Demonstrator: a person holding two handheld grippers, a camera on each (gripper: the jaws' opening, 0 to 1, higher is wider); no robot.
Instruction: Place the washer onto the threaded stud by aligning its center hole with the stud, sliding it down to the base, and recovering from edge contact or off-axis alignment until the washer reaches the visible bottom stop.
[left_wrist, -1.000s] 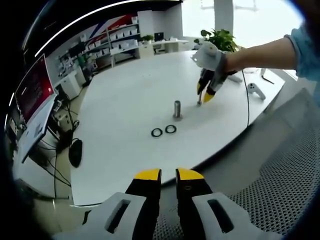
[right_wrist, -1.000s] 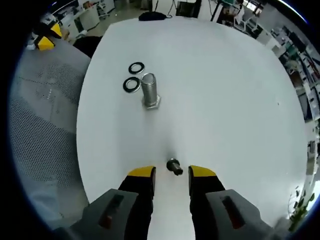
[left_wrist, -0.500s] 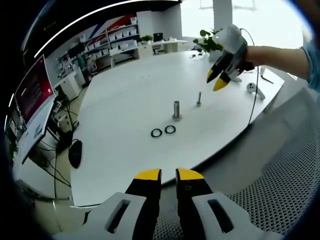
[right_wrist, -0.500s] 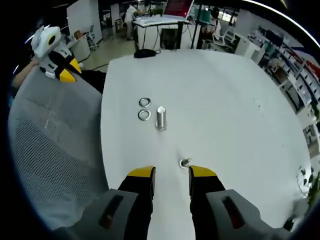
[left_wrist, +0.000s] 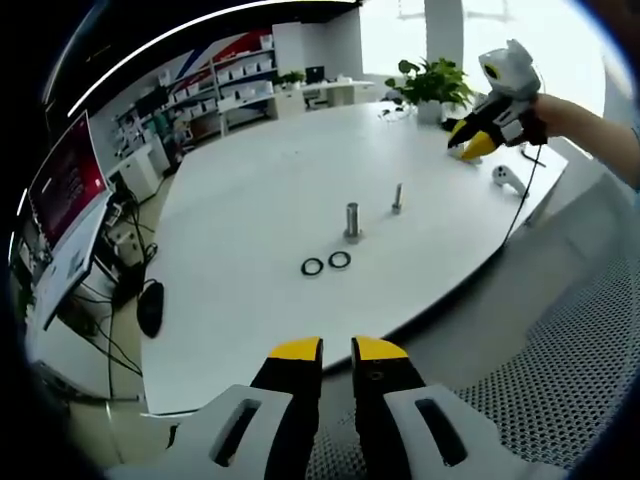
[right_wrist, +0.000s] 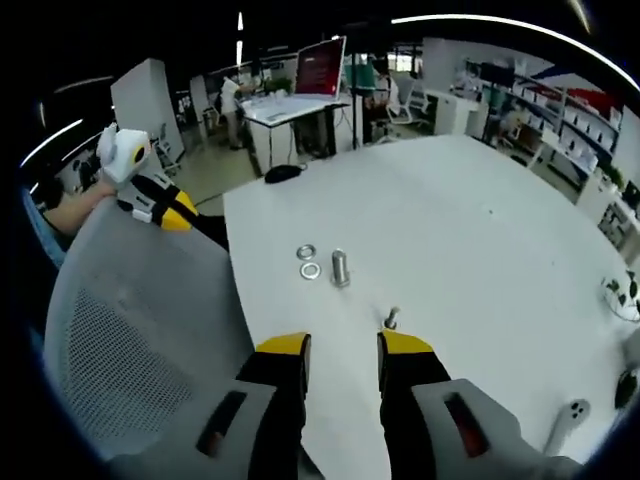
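On the white table (left_wrist: 250, 190) a thick threaded stud (left_wrist: 353, 220) stands upright on its hex base. Two dark washers (left_wrist: 313, 266) (left_wrist: 340, 260) lie flat just in front of it. A thinner bolt (left_wrist: 397, 197) stands behind it. My left gripper (left_wrist: 337, 350) hovers off the near table edge, jaws almost together and holding nothing. My right gripper (left_wrist: 468, 148) is high at the far right, held by a hand. In the right gripper view the stud (right_wrist: 340, 267), washers (right_wrist: 306, 252) (right_wrist: 311, 270) and thin bolt (right_wrist: 391, 319) sit ahead of my open, empty right gripper (right_wrist: 343, 345).
A grey mesh chair back (right_wrist: 130, 330) lies between the left gripper (right_wrist: 180, 212) and the table. A white controller (left_wrist: 508, 178) and a potted plant (left_wrist: 432, 85) sit at the far table edge. A black mouse (right_wrist: 285, 172) rests near another edge. Desks and shelves fill the background.
My right gripper has risen from beside the thin bolt and drawn back high and away from the table. The left gripper, stud and washers have not moved.
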